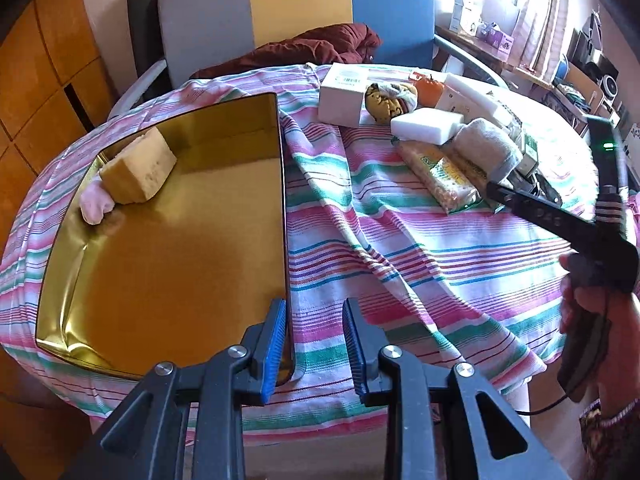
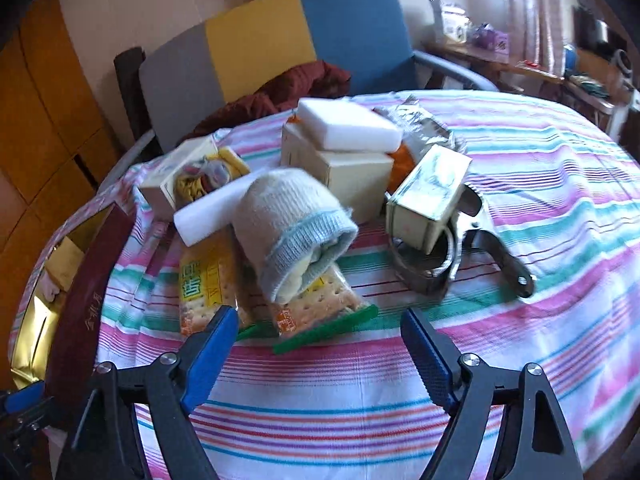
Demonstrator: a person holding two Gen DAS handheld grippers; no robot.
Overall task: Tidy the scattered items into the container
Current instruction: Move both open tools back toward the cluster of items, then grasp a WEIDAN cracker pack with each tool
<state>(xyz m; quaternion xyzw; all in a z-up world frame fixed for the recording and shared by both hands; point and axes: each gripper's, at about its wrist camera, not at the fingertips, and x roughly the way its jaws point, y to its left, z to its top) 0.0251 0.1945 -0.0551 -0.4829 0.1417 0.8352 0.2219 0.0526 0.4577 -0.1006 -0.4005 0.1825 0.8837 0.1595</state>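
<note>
Where a striped cloth (image 1: 400, 248) covers the table, a gold-lined container (image 1: 172, 240) sits open at 9 o'clock in the left wrist view, its long right wall running from 6 toward 12. Inside, at its far left corner, lie a yellow sponge block (image 1: 138, 172) and, touching it, a pink sock (image 1: 96, 202). The left hand-held gripper (image 1: 314, 344) straddles the container's near right wall, one blue pad inside, one outside; the jaws stand narrowly apart, and I cannot tell whether they press the wall.

In the right wrist view, the right hand-held gripper (image 2: 320, 354) stands wide open, holding nothing. Just beyond it, toward 12 o'clock, a rolled grey sock (image 2: 292, 228) lies on a cracker packet (image 2: 256, 296), its long axis running 11 to 5, open cuff toward the camera. White foam blocks (image 2: 348, 124), boxes (image 2: 352, 176) and a metal tool (image 2: 496, 252) crowd behind.
</note>
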